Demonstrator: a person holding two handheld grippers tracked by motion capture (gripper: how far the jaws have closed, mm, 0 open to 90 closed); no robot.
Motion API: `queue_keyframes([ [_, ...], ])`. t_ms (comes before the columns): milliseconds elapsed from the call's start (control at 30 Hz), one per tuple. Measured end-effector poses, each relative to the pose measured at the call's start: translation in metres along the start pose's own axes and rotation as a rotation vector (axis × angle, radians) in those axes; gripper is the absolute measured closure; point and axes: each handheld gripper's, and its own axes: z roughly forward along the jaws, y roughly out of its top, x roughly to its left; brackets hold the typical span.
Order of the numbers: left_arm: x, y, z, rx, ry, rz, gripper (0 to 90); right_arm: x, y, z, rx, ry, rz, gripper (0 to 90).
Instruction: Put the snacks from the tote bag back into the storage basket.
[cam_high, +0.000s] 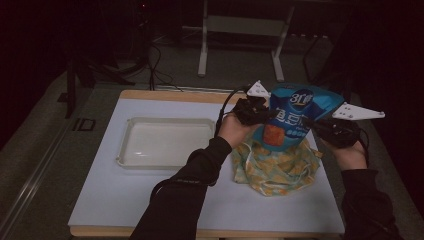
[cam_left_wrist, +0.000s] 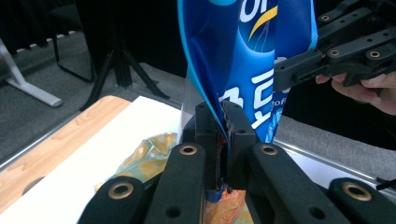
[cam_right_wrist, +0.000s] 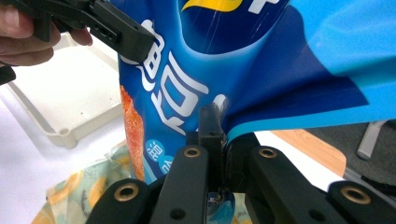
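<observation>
A blue snack bag (cam_high: 290, 117) with white lettering and an orange picture stands upright over a yellow-and-green patterned cloth bag (cam_high: 275, 167). My left gripper (cam_high: 260, 114) is shut on the snack bag's left edge, and my right gripper (cam_high: 312, 124) is shut on its right edge. In the left gripper view the jaws (cam_left_wrist: 223, 135) pinch the blue film (cam_left_wrist: 243, 56), with the cloth (cam_left_wrist: 144, 154) below and the right gripper (cam_left_wrist: 336, 56) beyond. In the right gripper view the jaws (cam_right_wrist: 219, 135) clamp a fold of the bag (cam_right_wrist: 224, 60), above the cloth (cam_right_wrist: 84, 191).
A shallow white tray (cam_high: 165, 122) lies on the left part of the white board (cam_high: 125, 200); its rim (cam_right_wrist: 60, 135) appears in the right gripper view too. Metal stand legs (cam_high: 202, 55) rise on the floor beyond the table's wooden far edge.
</observation>
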Motion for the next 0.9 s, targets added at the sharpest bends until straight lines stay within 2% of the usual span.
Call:
queue_keyframes([
  [367, 0.006, -0.003, -0.028, -0.006, 0.017, -0.007, 88.0, 0.015, 0.018, 0.009, -0.005, 0.025, -0.027, 88.7],
  [900, 0.024, -0.02, -0.084, -0.008, 0.067, -0.028, 88.1, 0.051, 0.049, 0.043, -0.004, 0.08, -0.081, 88.7],
])
